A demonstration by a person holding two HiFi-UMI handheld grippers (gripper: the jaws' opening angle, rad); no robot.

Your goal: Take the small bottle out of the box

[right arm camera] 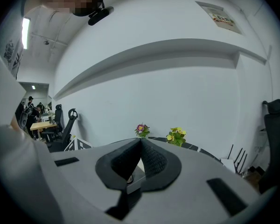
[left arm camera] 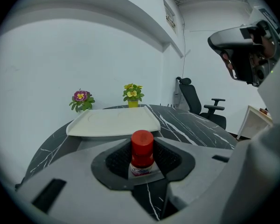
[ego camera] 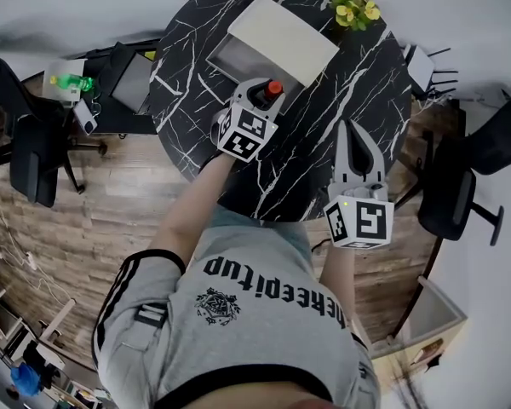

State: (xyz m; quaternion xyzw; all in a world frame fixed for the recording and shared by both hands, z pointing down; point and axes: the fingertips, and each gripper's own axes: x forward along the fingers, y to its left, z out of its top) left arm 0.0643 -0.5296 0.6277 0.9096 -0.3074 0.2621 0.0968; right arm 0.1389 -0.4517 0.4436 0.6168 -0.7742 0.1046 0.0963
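The jaws of the left gripper are closed on the small bottle. Its black pads press against the bottle's sides below the red cap, and the bottle stands upright between them. In the head view the bottle is outside the box, just beside its near corner and over the black marble table. Whether its base rests on the tabletop or hangs just above it cannot be told. The left gripper's marker cube sits near the table's front edge, with the person's forearm reaching back from it.

Behind the bottle, the left gripper view shows the box as a flat, pale shape lying on the table. Two small flower pots stand at the far rim, a purple-pink one on the left and a yellow one to its right.

Further right, the right gripper is held over the near right part of the table, well apart from the bottle and the box. Its jaws are closed with the tips meeting, and nothing is between them. Its marker cube hangs past the table's edge, above the wooden floor. A black office chair stands to the right of the table.
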